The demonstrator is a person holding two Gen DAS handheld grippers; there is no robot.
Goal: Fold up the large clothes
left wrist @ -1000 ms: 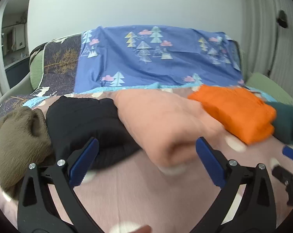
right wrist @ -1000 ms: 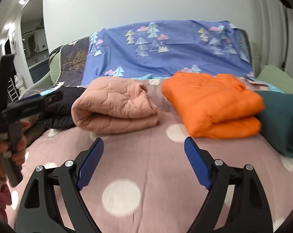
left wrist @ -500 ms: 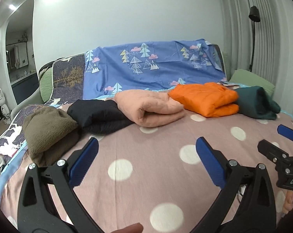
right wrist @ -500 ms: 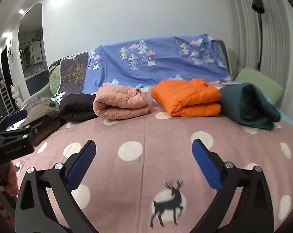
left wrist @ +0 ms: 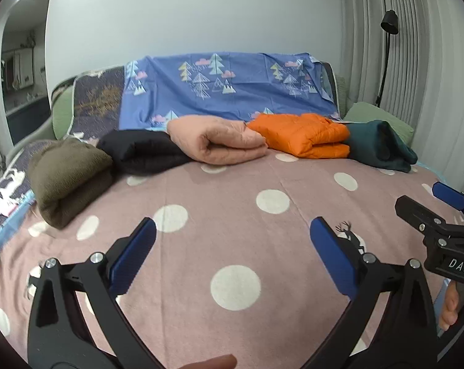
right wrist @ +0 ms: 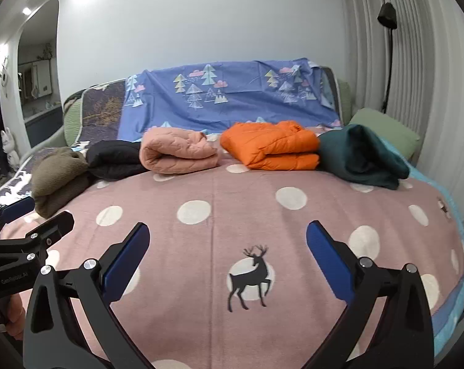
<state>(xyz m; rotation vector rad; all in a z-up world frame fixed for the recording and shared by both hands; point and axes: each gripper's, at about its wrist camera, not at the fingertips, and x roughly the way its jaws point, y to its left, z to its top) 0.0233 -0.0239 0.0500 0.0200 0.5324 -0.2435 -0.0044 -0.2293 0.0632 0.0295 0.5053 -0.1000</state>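
Several folded garments lie in a row at the far side of the bed: olive-brown fleece (left wrist: 67,173) (right wrist: 58,176), black jacket (left wrist: 141,152) (right wrist: 115,160), peach quilted jacket (left wrist: 216,143) (right wrist: 176,150), orange puffer jacket (left wrist: 306,133) (right wrist: 272,144), dark teal garment (left wrist: 379,146) (right wrist: 361,156). My left gripper (left wrist: 232,252) is open and empty above the pink spread, well short of the row. My right gripper (right wrist: 227,252) is open and empty too. Each gripper shows at the edge of the other's view.
A pink polka-dot spread with a deer print (right wrist: 253,276) covers the bed (left wrist: 232,215). A blue tree-print sheet (left wrist: 226,92) drapes the headboard. A green pillow (right wrist: 386,129) lies at the far right. A floor lamp (left wrist: 389,30) and curtains stand on the right.
Both grippers have pulled back from the folded pile toward the near edge of the bed, so the whole row of garments shows. Both stayed open.
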